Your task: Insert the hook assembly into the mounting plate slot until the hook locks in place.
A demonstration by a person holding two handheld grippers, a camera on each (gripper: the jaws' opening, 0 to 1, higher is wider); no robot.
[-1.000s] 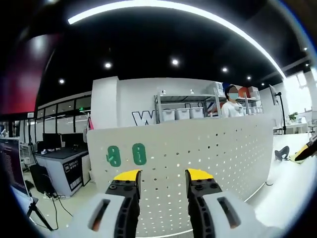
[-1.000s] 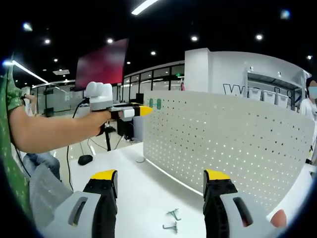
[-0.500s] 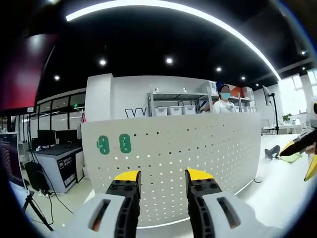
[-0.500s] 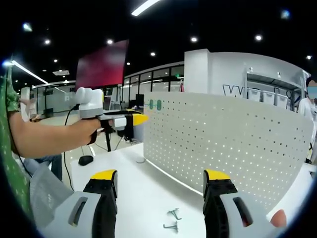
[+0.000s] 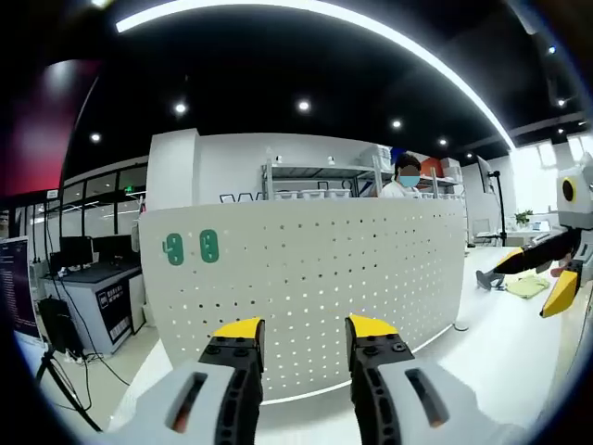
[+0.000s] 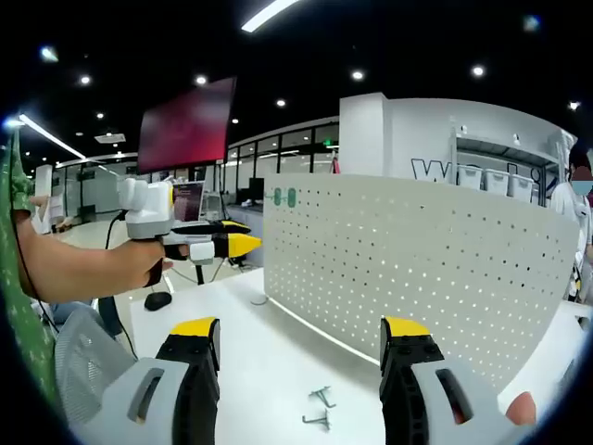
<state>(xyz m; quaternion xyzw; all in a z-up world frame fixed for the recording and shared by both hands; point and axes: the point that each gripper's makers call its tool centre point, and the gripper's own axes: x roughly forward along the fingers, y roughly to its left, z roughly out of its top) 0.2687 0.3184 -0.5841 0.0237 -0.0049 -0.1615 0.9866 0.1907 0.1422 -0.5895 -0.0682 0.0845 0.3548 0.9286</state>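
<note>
Two small metal hooks (image 6: pixel 318 409) flat on table (image 6: pixel 250 352), long axes unclear.

Both tongs have grey-white bodies, black jaws and yellow tips: left tongs (image 5: pixel 301 326), right tongs (image 6: pixel 301 326); green patterned sleeve (image 6: pixel 20 306).

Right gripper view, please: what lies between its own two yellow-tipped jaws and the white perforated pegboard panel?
In the right gripper view, two small grey metal hooks lie on the white table between the right gripper and the pegboard panel; the rest is bare.
</note>
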